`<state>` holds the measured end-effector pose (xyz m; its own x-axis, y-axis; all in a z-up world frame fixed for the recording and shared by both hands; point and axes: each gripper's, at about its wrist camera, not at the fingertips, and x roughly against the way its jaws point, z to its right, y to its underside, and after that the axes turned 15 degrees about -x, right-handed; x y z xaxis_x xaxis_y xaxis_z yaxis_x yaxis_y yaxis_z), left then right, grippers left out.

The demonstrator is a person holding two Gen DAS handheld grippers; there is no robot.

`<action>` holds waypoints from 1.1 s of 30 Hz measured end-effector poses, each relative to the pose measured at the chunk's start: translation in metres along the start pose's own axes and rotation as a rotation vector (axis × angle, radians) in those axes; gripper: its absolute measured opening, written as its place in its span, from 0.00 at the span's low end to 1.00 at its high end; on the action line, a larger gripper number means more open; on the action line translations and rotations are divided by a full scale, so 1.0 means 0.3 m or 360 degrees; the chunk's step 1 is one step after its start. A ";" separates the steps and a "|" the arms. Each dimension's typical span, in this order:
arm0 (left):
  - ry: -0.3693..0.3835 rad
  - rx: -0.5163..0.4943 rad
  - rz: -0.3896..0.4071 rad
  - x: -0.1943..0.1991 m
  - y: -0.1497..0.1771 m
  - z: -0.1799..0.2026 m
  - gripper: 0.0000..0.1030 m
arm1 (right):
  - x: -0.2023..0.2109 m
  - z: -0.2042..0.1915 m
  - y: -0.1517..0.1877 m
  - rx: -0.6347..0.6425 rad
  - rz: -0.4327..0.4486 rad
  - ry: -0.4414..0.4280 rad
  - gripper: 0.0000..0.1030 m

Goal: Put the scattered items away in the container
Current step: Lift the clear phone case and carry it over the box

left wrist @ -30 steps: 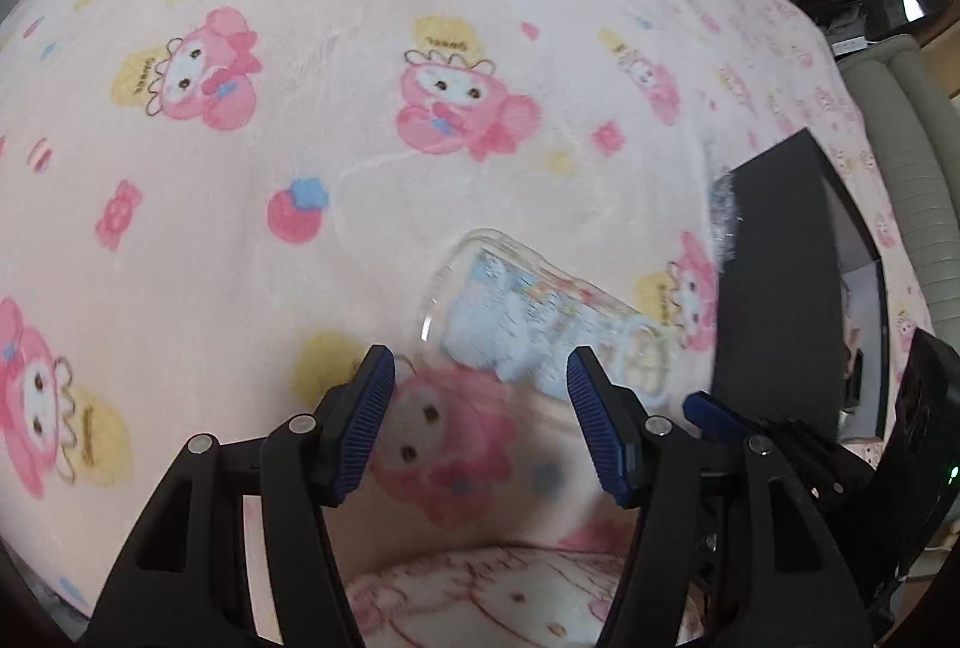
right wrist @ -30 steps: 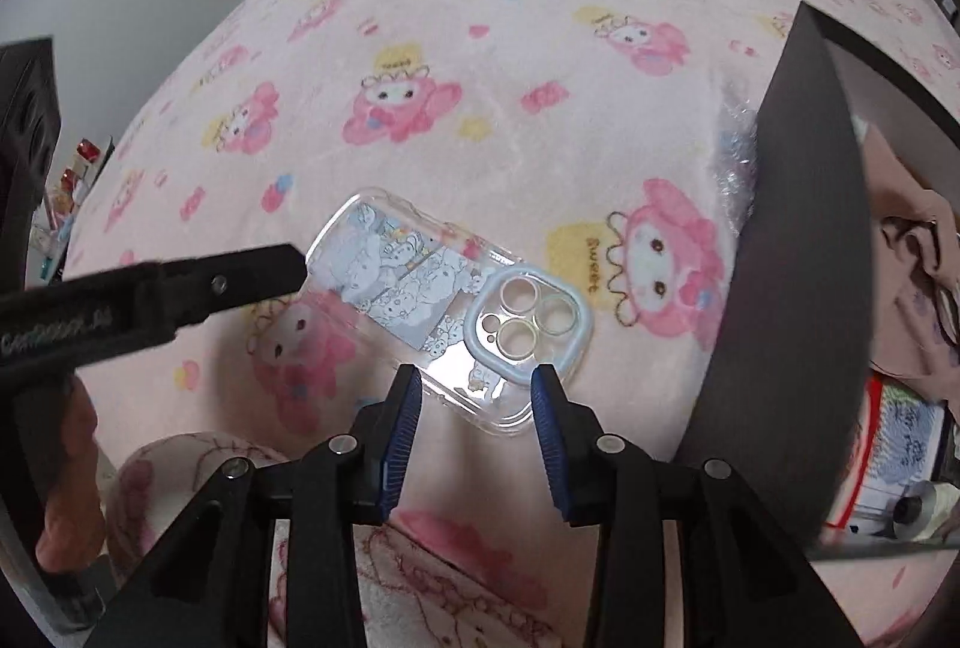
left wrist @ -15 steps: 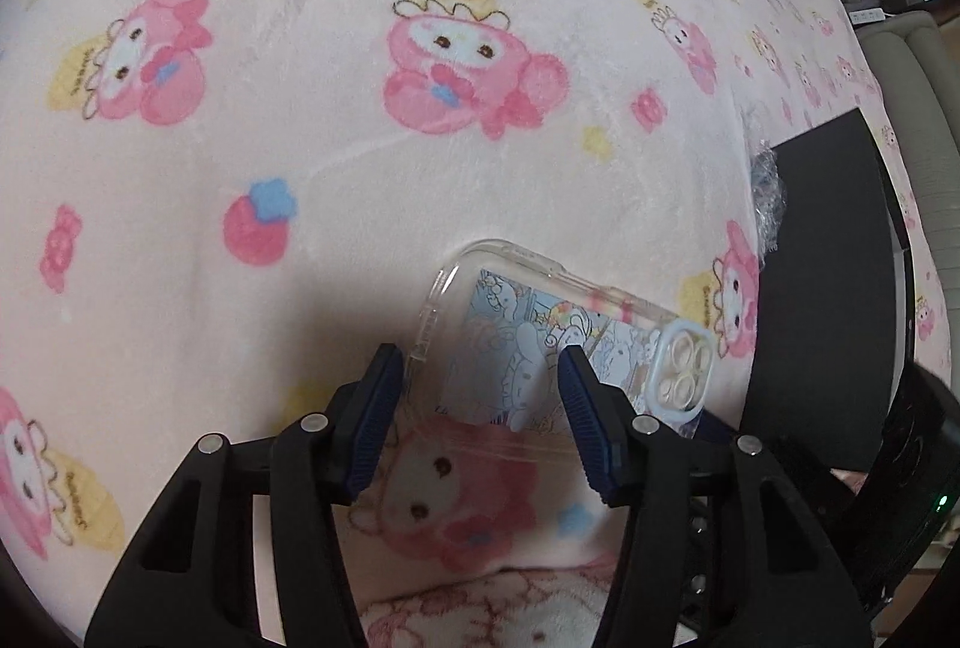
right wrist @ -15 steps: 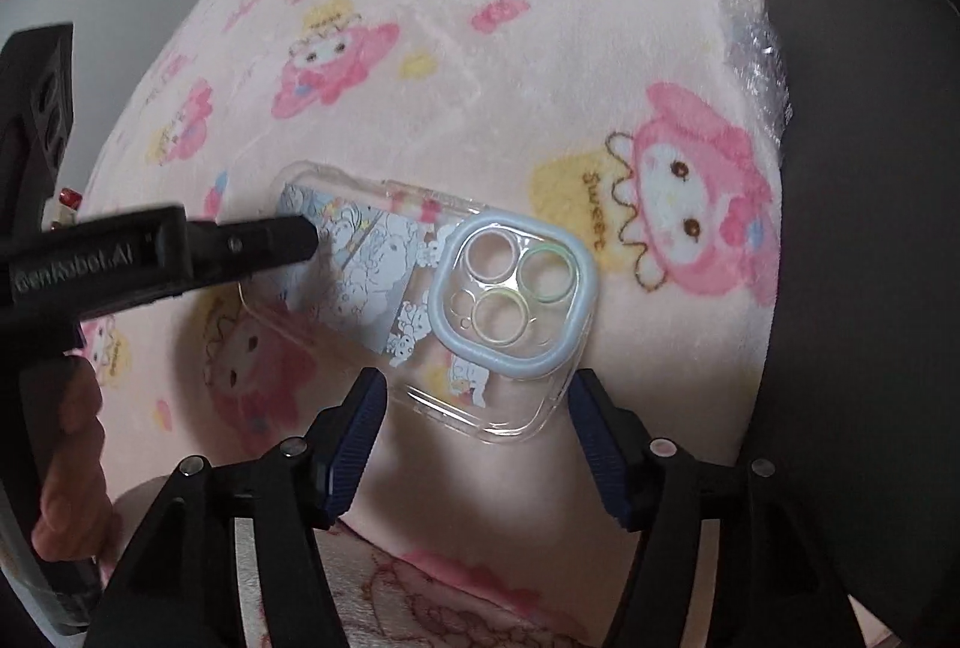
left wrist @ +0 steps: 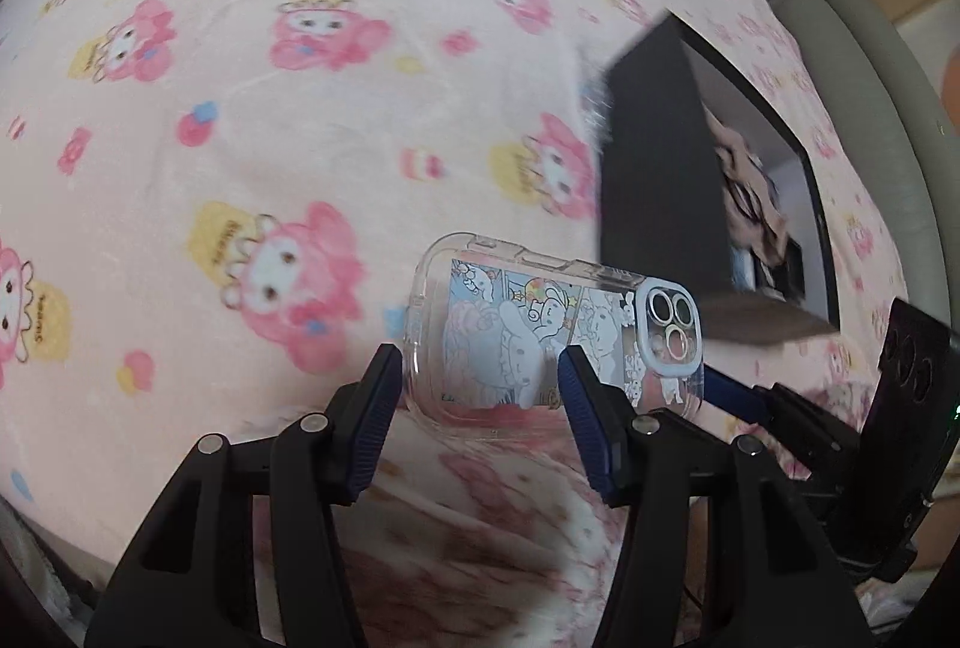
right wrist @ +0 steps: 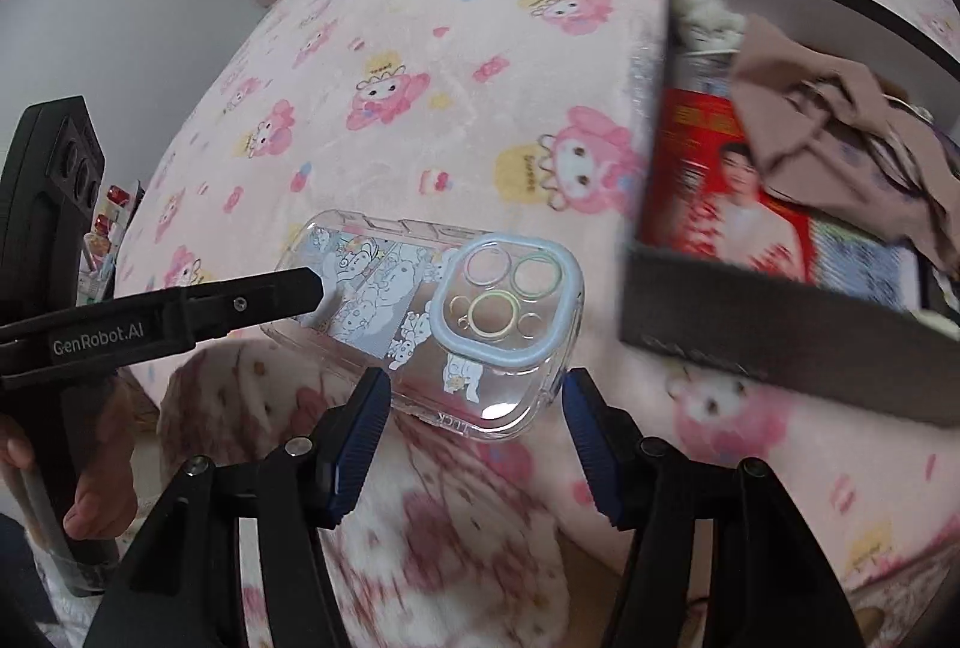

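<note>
Pink cartoon-print fleece covers the bed [left wrist: 300, 120] we are working over, and the clear phone case [right wrist: 432, 324] sits just off that blanket, near the dark box [right wrist: 780, 324] that serves as our container. We judge the case to be light, thin and somewhat flexible, with a glossy, slippery shell; its raised camera ring [right wrist: 507, 303] is the stiffest part, so the long side edges or that thicker corner look like the safest places to pinch, since a hold on the open middle could flex it or let it slide. From the case, our left claw [left wrist: 477, 402] comes in at the plain end with its blue pads spread to either side; whether either pad is touching the shell we cannot tell, but it does not seem to be pinching it. In the right wrist view one black left finger [right wrist: 264, 291] lies across that same end. Our right claw [right wrist: 474, 426] reaches at the camera end, jaws spread wide, the corner of the case sitting just ahead of the gap and apparently ungripped. Both tools are held low and nearly level, pointing toward the case from opposite ends. Beyond the case, the box already holds a red printed packet [right wrist: 720, 192] and brown cloth [right wrist: 840, 120].
</note>
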<state>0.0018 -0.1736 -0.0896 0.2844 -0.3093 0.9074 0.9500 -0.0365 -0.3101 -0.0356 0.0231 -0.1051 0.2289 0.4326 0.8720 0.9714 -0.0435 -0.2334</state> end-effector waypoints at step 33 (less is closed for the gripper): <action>0.0214 -0.0176 -0.0165 -0.397 0.018 0.404 0.51 | -0.007 0.618 0.057 -0.0706 -0.0012 0.0143 0.54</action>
<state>-0.0112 -0.0219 -0.1650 0.1590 -0.4222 0.8924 0.9513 -0.1763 -0.2529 -0.0311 0.1884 -0.1908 0.2071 0.3552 0.9116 0.9017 -0.4308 -0.0370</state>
